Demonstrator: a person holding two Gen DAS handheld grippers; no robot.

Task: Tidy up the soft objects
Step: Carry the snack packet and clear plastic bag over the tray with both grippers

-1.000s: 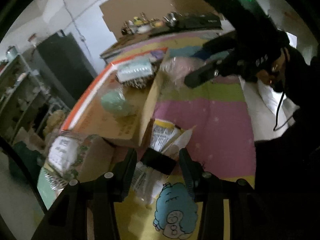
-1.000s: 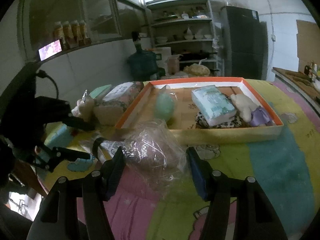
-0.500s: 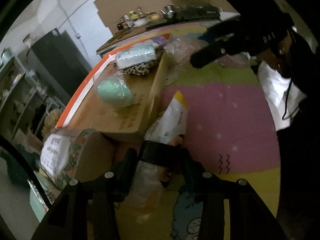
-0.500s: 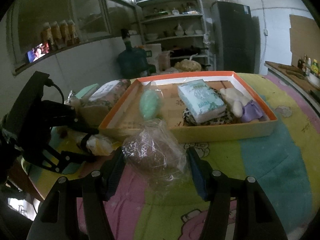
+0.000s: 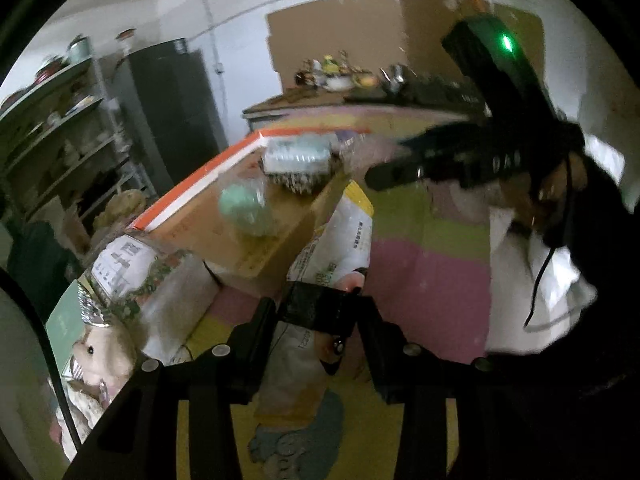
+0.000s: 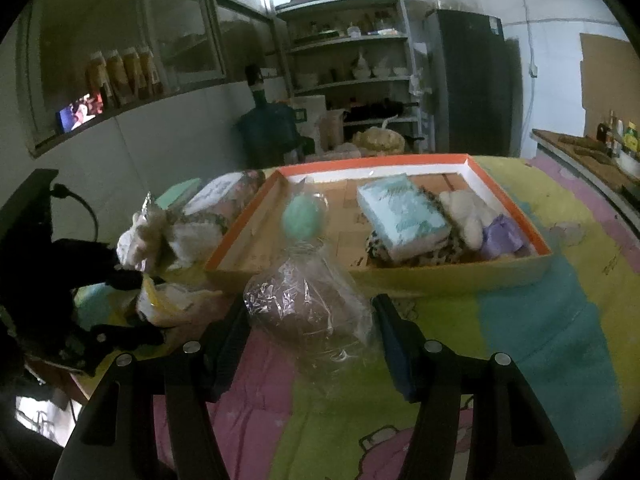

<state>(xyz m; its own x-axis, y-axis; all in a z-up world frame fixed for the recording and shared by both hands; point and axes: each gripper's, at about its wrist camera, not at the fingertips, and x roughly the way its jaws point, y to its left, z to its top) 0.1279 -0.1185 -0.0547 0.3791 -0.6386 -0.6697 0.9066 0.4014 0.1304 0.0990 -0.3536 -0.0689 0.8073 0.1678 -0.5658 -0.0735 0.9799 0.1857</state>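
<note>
The left gripper (image 5: 318, 334) has its jaws clenched on a white printed pouch (image 5: 340, 236), the black pads pinching its lower half while its yellow-tipped top rises against the near wall of the orange-rimmed cardboard tray (image 6: 516, 196). The pouch looks lifted clear of the worktop (image 6: 532, 320), though the blur leaves that uncertain.

The right gripper (image 6: 310, 330) has its jaws set either side of a brownish soft lump in a crinkled clear plastic bag (image 6: 308, 304). The pads seem to touch the film on both sides, but whether they actually press it I cannot tell. The bag sits just in front of the tray's near wall.

Inside the tray lie a green ball in clear wrap (image 6: 304, 216) towards its left end, a pale blue tissue pack (image 6: 400, 216) on a leopard-print cloth (image 6: 432, 254) in the middle, and a cream plush toy (image 6: 468, 216) beside a purple soft item (image 6: 500, 236) at the right end. Just left of the tray, outside it, sit a floral-printed package (image 6: 224, 196) and a small plush figure (image 6: 140, 236).

The step in hand appears to be carrying the pouch to the tray. Next it must clear the near wall and come down on the bare floor by the green ball before release; the bagged lump would follow.
</note>
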